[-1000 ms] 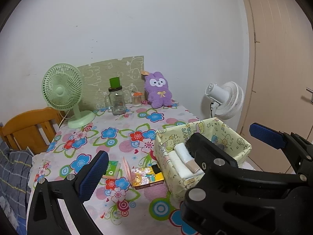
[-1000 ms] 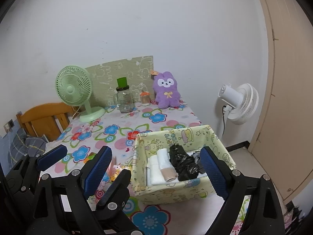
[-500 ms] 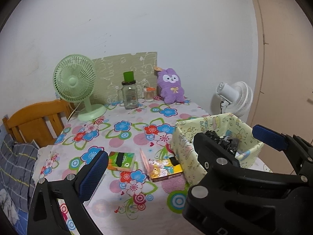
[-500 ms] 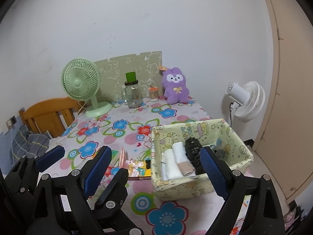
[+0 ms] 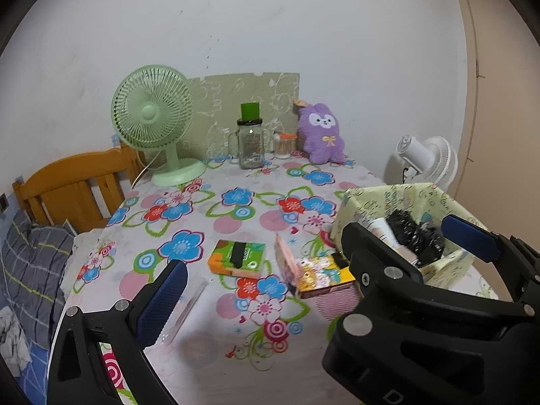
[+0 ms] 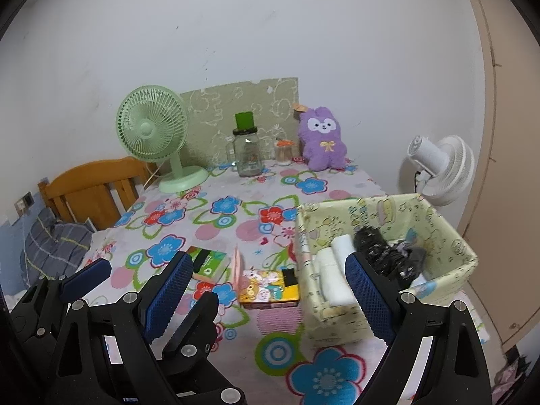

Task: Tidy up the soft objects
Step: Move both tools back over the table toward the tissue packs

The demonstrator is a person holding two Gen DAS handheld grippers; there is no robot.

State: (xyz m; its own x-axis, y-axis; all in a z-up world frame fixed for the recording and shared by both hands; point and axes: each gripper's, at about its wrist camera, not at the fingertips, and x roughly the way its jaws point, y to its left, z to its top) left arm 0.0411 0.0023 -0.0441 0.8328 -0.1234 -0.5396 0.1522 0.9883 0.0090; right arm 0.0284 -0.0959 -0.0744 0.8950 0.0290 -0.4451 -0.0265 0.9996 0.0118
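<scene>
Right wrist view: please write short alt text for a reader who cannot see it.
A pale yellow fabric basket on a floral tablecloth holds rolled white cloths and a black bundle. The open right claw hangs in front, empty. Behind stand a green fan and a purple plush rabbit.

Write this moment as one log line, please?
left hand-held gripper: open, empty | right hand-held gripper: open, empty | fabric basket: holds white rolls, black bundle | purple plush: by wall
</scene>
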